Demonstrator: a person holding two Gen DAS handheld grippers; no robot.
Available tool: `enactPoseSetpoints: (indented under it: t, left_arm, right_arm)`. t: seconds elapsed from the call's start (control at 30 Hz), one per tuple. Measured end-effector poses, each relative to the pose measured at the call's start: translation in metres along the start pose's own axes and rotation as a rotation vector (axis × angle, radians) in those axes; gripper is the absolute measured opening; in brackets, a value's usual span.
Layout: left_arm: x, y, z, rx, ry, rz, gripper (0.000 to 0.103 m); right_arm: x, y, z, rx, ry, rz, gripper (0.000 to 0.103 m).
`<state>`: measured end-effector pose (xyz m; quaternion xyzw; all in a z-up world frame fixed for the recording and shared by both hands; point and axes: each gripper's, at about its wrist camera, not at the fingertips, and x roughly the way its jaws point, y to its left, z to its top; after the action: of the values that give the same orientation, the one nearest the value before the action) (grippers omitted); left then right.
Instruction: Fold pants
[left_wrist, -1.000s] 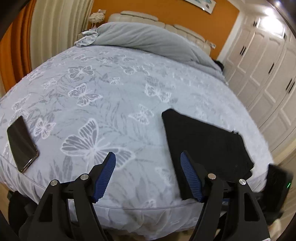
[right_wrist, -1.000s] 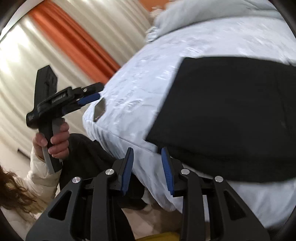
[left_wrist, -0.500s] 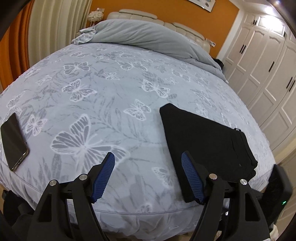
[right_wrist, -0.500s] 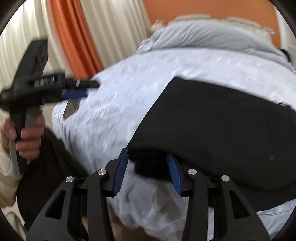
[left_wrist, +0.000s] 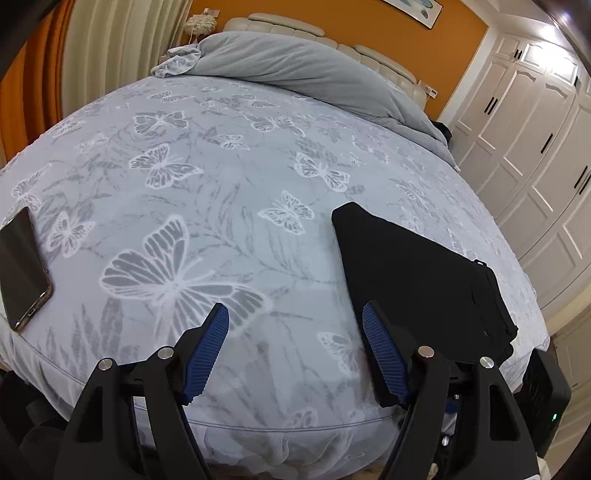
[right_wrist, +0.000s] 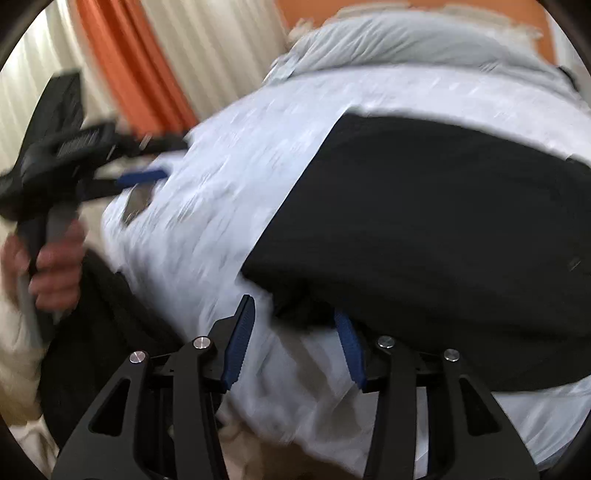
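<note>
Left wrist view: folded black pants (left_wrist: 417, 280) lie near the bed's (left_wrist: 221, 177) right edge; left gripper (left_wrist: 295, 350) gapes empty. Right gripper (right_wrist: 293, 332), just been opening, clamps nothing. Soft, floppy cloth: grasp near corner

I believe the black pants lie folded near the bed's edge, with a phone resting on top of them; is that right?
Not quite: the phone does not rest on the pants. The left wrist view shows it lying on the butterfly bedspread, far to their left. The pants do lie folded near the bed's edge.

One folded pants (left_wrist: 424, 280), one phone (left_wrist: 22, 266), two grippers (left_wrist: 295, 347) (right_wrist: 291, 332).
</note>
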<state>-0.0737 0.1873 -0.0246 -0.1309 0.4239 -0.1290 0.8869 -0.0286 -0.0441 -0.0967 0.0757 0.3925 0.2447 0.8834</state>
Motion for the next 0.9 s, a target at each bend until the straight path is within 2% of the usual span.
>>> enactPoseSetpoints:
  t: [0.1, 0.13, 0.17, 0.23, 0.27, 0.37, 0.4, 0.47, 0.53, 0.57, 0.67, 0.73, 0.77, 0.83, 0.9]
  left_arm:
    - [-0.002, 0.000, 0.001, -0.003, -0.012, -0.006, 0.072]
    - [-0.003, 0.000, 0.001, -0.003, -0.015, -0.007, 0.072]
    - [-0.003, 0.000, 0.002, -0.003, -0.017, -0.007, 0.072]
    - [-0.003, 0.001, 0.002, -0.010, -0.016, -0.001, 0.072]
    - [-0.003, 0.003, 0.002, -0.014, -0.014, -0.001, 0.072]
    - [-0.004, 0.007, 0.002, -0.023, -0.019, 0.009, 0.072]
    - [-0.004, 0.009, 0.002, -0.028, -0.019, 0.010, 0.072]
    - [-0.002, 0.012, 0.003, -0.039, -0.013, 0.008, 0.072]
    - [0.001, 0.011, 0.004, -0.038, -0.005, 0.008, 0.072]
    - [0.002, 0.009, 0.004, -0.031, -0.005, 0.013, 0.072]
    - [0.004, 0.006, 0.004, -0.018, -0.002, 0.017, 0.072]
    - [0.008, 0.004, 0.003, -0.010, 0.011, 0.024, 0.073]
    - [0.009, 0.003, 0.002, -0.008, 0.015, 0.027, 0.073]
    - [0.011, 0.002, 0.002, -0.006, 0.020, 0.034, 0.073]
    - [0.011, 0.000, 0.002, 0.002, 0.016, 0.034, 0.073]
  right_arm:
    - [0.020, 0.013, 0.001, 0.026, 0.032, 0.050, 0.046]
    - [0.026, 0.030, -0.004, -0.042, 0.053, 0.087, 0.049]
    - [0.030, 0.059, -0.013, -0.181, 0.076, 0.082, 0.049]
    - [0.022, 0.077, -0.022, -0.303, 0.027, -0.014, 0.051]
    - [0.018, 0.070, -0.020, -0.272, 0.009, -0.010, 0.049]
    - [0.013, 0.019, -0.006, 0.015, -0.036, 0.044, 0.049]
    - [0.015, 0.020, -0.006, 0.017, -0.029, 0.063, 0.052]
    - [0.024, 0.048, -0.015, -0.065, 0.025, 0.143, 0.054]
    - [0.019, 0.083, -0.035, -0.191, 0.003, 0.075, 0.067]
    - [0.015, 0.086, -0.037, -0.223, 0.002, 0.074, 0.067]
    - [-0.012, 0.065, -0.033, -0.141, 0.016, 0.221, 0.066]
    - [-0.028, 0.060, -0.031, -0.163, -0.015, 0.207, 0.066]
    - [-0.030, 0.057, -0.029, -0.170, -0.022, 0.172, 0.066]
    - [-0.029, 0.048, -0.021, -0.119, -0.050, 0.150, 0.068]
    - [-0.018, 0.044, -0.018, -0.053, -0.027, 0.203, 0.068]
